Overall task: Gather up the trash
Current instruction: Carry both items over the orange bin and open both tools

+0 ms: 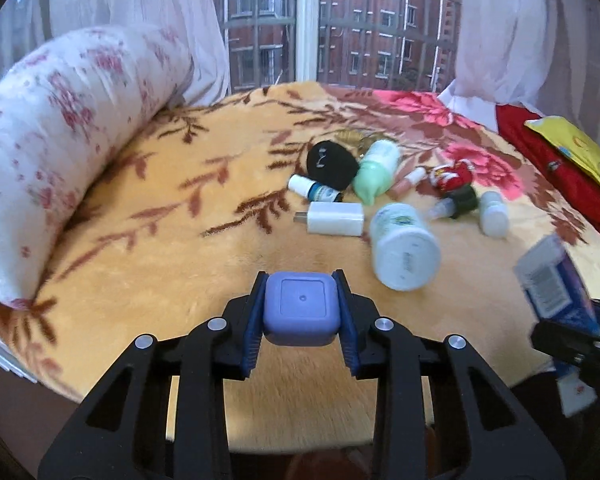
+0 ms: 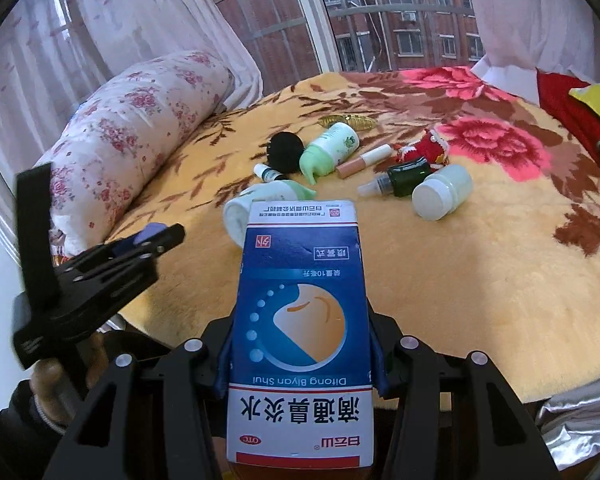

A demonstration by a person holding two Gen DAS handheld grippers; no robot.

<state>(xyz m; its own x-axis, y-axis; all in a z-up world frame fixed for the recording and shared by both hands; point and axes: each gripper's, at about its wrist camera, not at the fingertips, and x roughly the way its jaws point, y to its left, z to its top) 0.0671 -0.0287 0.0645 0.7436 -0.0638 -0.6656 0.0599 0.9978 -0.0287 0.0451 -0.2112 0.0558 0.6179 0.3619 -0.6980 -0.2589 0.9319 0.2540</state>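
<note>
Pinching purple case (image 1: 300,310), blue carton (image 2: 300,320).

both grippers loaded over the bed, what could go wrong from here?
1. The left gripper clamps the rounded purple case only by its sides; it could squirt out.
2. The right gripper pinches the blue medicine box near one end; it may crush or pivot.
3. The loaded grippers are close together, so they could knock.

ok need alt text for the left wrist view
The left gripper is shut on a small purple square box above a yellow floral blanket. Bottles and a white charger lie scattered beyond, near a window.
</note>
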